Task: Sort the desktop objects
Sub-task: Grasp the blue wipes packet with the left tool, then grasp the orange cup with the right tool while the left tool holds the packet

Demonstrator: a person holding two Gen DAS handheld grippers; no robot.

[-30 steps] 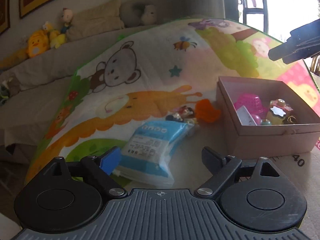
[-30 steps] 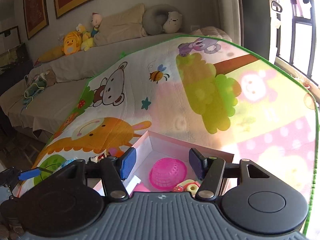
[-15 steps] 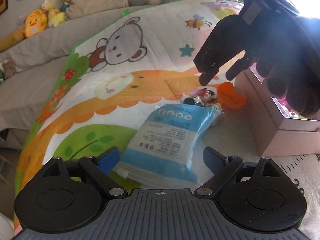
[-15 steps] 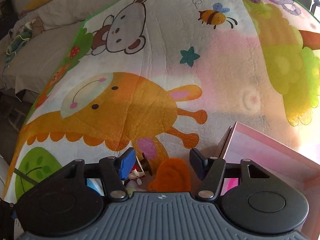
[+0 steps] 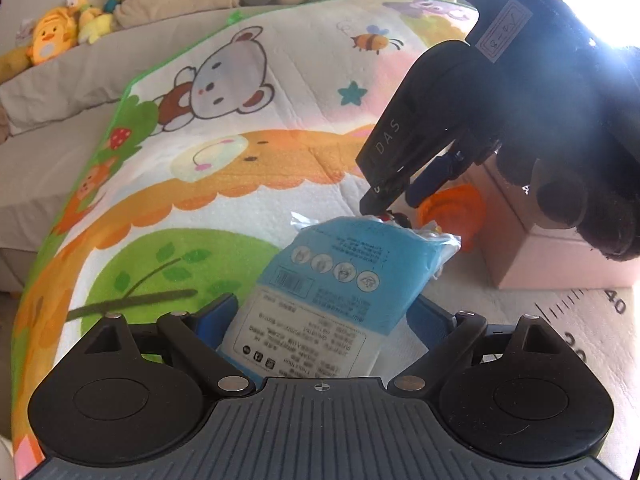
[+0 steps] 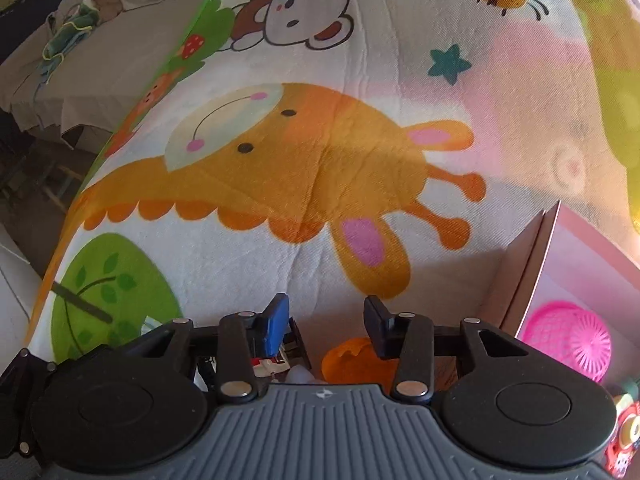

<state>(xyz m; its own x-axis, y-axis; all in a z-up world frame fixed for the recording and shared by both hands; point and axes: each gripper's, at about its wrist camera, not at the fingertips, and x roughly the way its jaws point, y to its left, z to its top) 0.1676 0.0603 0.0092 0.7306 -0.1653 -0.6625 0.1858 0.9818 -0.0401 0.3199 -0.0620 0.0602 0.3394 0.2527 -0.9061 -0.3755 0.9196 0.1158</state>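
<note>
Right gripper (image 6: pixel 326 322) fingers closing, not yet clamped, now down over the small toy (image 5: pixel 394 218) beside the orange cup (image 5: pixel 454 210), having swung over from above the pink box (image 5: pixel 560 256). Left gripper (image 5: pixel 320 320) fingers wide apart, moved in to straddle the blue pack (image 5: pixel 340 292) on the mat (image 5: pixel 240 184), no squeeze yet; two pickups are likely next

The right gripper (image 6: pixel 325 320) points steeply down at a cartoon play mat (image 6: pixel 320 152), its jaws closing with only bare mat showing in the gap between the tips. Just below them lie an orange toy (image 6: pixel 354 364) and a small red-and-white toy (image 6: pixel 268 362), half hidden by the left finger. To the right stands a pink box (image 6: pixel 532 264) holding a pink basket (image 6: pixel 568 340).
</note>
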